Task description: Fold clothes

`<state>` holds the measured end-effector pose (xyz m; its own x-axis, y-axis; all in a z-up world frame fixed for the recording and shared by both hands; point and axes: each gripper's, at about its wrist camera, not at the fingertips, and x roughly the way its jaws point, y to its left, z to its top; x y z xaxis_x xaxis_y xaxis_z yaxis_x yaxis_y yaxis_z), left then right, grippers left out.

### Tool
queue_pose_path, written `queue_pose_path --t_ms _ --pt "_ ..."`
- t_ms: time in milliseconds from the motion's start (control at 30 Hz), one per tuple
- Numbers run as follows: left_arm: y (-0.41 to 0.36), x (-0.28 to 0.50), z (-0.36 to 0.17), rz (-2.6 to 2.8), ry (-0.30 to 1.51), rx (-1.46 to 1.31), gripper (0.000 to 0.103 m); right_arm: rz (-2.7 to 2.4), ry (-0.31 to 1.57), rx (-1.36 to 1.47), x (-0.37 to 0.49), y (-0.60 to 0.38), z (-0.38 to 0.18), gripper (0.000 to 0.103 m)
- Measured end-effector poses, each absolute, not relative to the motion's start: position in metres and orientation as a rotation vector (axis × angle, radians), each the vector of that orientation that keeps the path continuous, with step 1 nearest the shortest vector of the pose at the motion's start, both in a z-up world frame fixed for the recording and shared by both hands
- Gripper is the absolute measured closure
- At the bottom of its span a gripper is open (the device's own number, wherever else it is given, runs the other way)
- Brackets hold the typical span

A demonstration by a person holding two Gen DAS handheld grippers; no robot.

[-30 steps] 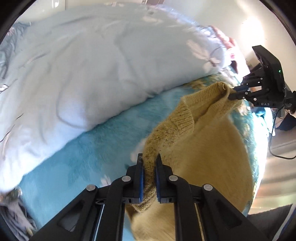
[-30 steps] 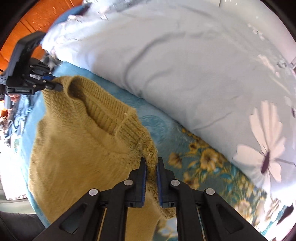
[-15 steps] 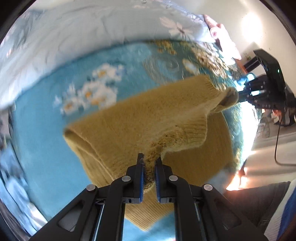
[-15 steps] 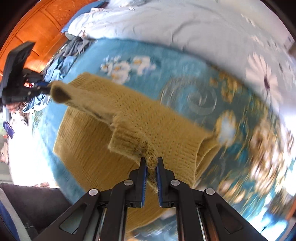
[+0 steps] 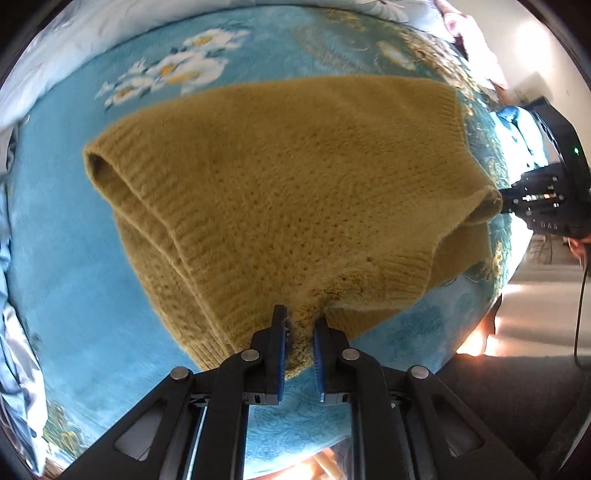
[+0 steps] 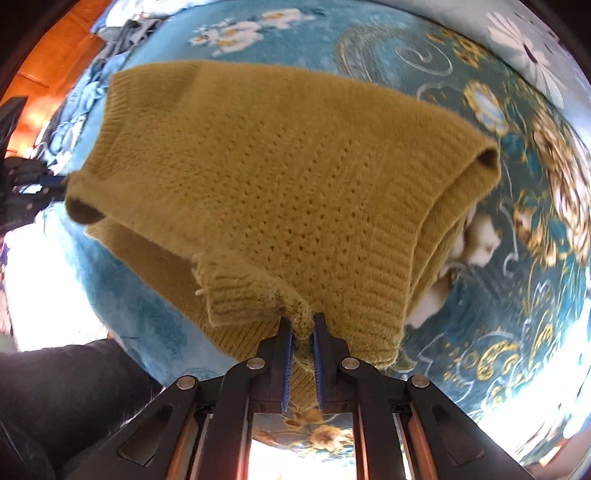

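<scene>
A mustard-yellow knit sweater is folded over itself above the blue floral bedspread. My left gripper is shut on one shoulder corner of it. My right gripper is shut on the other shoulder corner of the sweater. The top layer stretches between the two grips and lies over the lower layer. The right gripper also shows at the right edge of the left wrist view, and the left gripper shows dimly at the left edge of the right wrist view.
A pale blue duvet lies along the far side of the bed. Crumpled blue clothes sit at the bed's far corner by an orange wooden panel. The bed's near edge and a dark trouser leg lie below.
Both grippers swung the sweater's shoulders from held up near the duvet forward and down, folding the top over the lower part. The views now look down on the bedspread.
</scene>
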<state>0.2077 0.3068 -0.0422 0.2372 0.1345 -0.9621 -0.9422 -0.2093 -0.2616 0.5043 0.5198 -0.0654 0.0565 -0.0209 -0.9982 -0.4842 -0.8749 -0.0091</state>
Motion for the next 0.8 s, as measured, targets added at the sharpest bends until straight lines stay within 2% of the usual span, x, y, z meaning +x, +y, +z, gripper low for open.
queue_pose_path --t_ms 67,100,133,200,300,333,400,433,533,600,667,800 --pt "0.305 0.208 -0.042 1.215 0.825 -1.403 0.08 1.866 0.503 -1.996 0.506 0.519 -0.07 0.089" --pt "0.304 0.208 -0.041 1.206 0.83 -1.399 0.07 1.865 0.49 -1.997 0.506 0.518 -0.071 0.087" --pt "0.303 0.208 -0.039 1.197 0.832 -1.396 0.056 1.865 0.477 -1.998 0.506 0.517 -0.072 0.085" --pt "0.298 0.206 -0.033 1.186 0.83 -1.396 0.043 1.859 0.467 -1.991 0.509 0.515 -0.07 0.077" --pt "0.288 0.191 -0.014 1.197 0.751 -1.429 0.038 1.849 0.488 -1.961 0.518 0.513 -0.058 0.049" --pt "0.285 0.184 -0.008 1.214 0.714 -1.444 0.036 1.849 0.51 -1.946 0.523 0.514 -0.052 0.044" --pt "0.279 0.16 0.001 1.288 0.608 -1.481 0.032 1.85 0.559 -1.909 0.531 0.517 -0.041 0.041" --pt "0.277 0.148 0.001 1.335 0.558 -1.502 0.027 1.853 0.59 -1.867 0.535 0.521 -0.033 0.036" --pt "0.277 0.112 -0.009 1.45 0.434 -1.566 0.025 1.846 0.705 -1.707 0.55 0.543 -0.015 0.017" --pt "0.284 0.096 -0.027 1.478 0.422 -1.595 0.025 1.805 0.792 -1.618 0.558 0.564 -0.017 0.017" --pt "0.291 0.09 -0.046 1.484 0.405 -1.636 0.025 1.949 0.674 -1.824 0.571 0.572 -0.029 0.017" --pt "0.302 0.082 -0.075 1.471 0.385 -1.691 0.025 1.911 0.813 -1.775 0.562 0.602 -0.058 0.017"
